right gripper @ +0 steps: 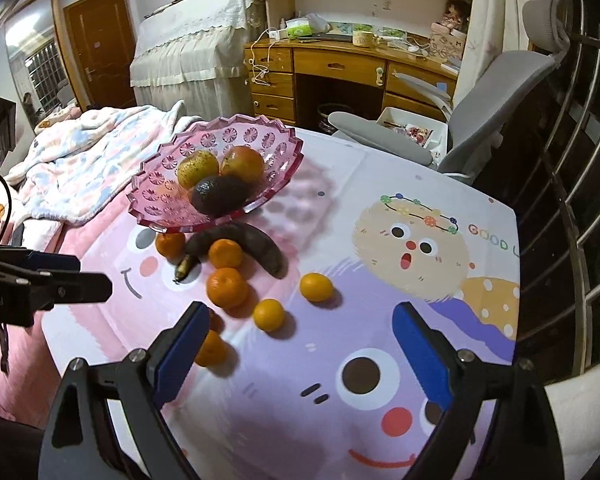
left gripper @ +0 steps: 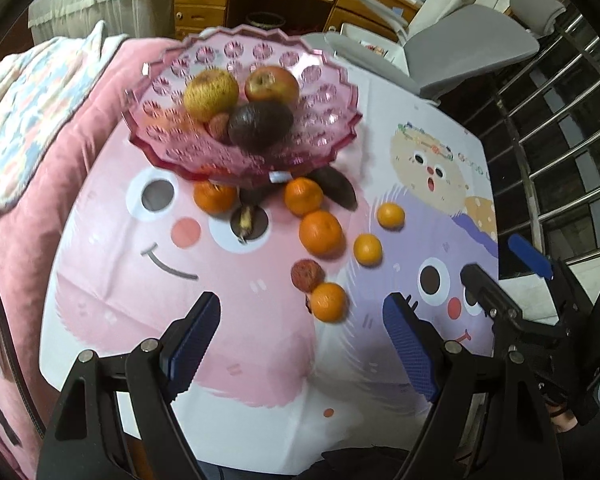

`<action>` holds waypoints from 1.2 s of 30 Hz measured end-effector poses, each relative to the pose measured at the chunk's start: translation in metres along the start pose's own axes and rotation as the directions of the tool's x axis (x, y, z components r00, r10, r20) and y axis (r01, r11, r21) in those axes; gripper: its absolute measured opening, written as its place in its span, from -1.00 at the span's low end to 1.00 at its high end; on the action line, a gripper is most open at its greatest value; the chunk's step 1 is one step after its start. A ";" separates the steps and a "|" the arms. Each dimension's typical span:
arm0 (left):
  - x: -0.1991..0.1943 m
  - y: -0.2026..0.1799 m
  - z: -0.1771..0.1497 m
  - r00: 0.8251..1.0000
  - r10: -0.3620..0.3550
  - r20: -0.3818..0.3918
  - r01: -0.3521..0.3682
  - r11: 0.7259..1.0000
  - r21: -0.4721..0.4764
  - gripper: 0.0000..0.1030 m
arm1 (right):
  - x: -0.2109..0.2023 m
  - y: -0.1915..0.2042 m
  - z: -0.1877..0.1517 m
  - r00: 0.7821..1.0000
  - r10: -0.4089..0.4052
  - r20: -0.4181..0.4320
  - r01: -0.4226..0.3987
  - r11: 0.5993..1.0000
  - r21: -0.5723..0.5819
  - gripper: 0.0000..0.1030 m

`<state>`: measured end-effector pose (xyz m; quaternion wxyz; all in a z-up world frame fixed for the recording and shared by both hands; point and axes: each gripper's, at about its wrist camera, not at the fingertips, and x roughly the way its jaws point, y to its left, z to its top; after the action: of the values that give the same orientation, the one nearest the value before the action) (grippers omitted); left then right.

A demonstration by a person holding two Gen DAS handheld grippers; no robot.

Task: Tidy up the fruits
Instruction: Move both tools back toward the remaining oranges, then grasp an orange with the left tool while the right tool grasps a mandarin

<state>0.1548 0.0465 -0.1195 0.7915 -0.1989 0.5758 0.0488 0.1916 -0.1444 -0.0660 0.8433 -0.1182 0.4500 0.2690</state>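
Note:
A pink glass bowl (left gripper: 180,148) (right gripper: 156,212) on a stand holds a yellowish apple (left gripper: 211,94), a red apple (left gripper: 272,84), a dark avocado (left gripper: 260,125) and a lychee (left gripper: 219,126). In front of it, several oranges (left gripper: 320,232) (right gripper: 227,286), a blackened banana (right gripper: 256,246) and a loose lychee (left gripper: 307,275) lie on the cartoon tablecloth (left gripper: 140,280). My left gripper (left gripper: 302,308) hangs open over the cloth, and the nearest orange (left gripper: 328,302) shows between its fingertips. My right gripper (right gripper: 300,316) is open and holds nothing, close to a small orange (right gripper: 269,314).
A pink bed with a patterned blanket (right gripper: 88,160) lies to the left. A grey office chair (right gripper: 480,92) and a wooden desk (right gripper: 340,64) stand behind the table. Metal railings (right gripper: 580,200) run along the right. Each gripper shows at the edge of the other's view.

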 end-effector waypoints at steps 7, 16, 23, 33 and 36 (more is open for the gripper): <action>0.037 -0.019 -0.004 0.995 0.011 -0.098 -0.013 1.000 -0.012 0.54 | 0.023 -0.021 -0.003 0.999 0.026 0.033 -0.025 1.000 -0.009 0.81; 0.086 -0.030 -0.004 0.981 0.010 -0.196 -0.018 0.999 -0.037 0.43 | 0.066 -0.032 -0.007 0.997 0.074 0.036 -0.074 0.997 -0.007 0.61; 0.118 -0.032 -0.003 0.966 -0.007 -0.257 -0.008 0.998 -0.058 0.25 | 0.099 -0.035 -0.012 0.994 0.112 -0.003 -0.112 0.994 0.006 0.25; 0.146 -0.032 0.002 0.954 -0.017 -0.300 -0.011 0.996 -0.091 -0.15 | 0.127 -0.034 -0.014 0.985 0.167 -0.048 -0.167 0.986 0.019 -0.02; 0.150 -0.029 0.004 0.955 -0.007 -0.296 -0.025 0.994 -0.104 -0.30 | 0.133 -0.034 -0.014 0.983 0.175 -0.058 -0.174 0.984 0.025 -0.08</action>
<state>0.2171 -0.0009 -0.2502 0.6846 -0.2433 0.6851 0.0529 0.2608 -0.1329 -0.1846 0.8036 -0.0780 0.4865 0.3337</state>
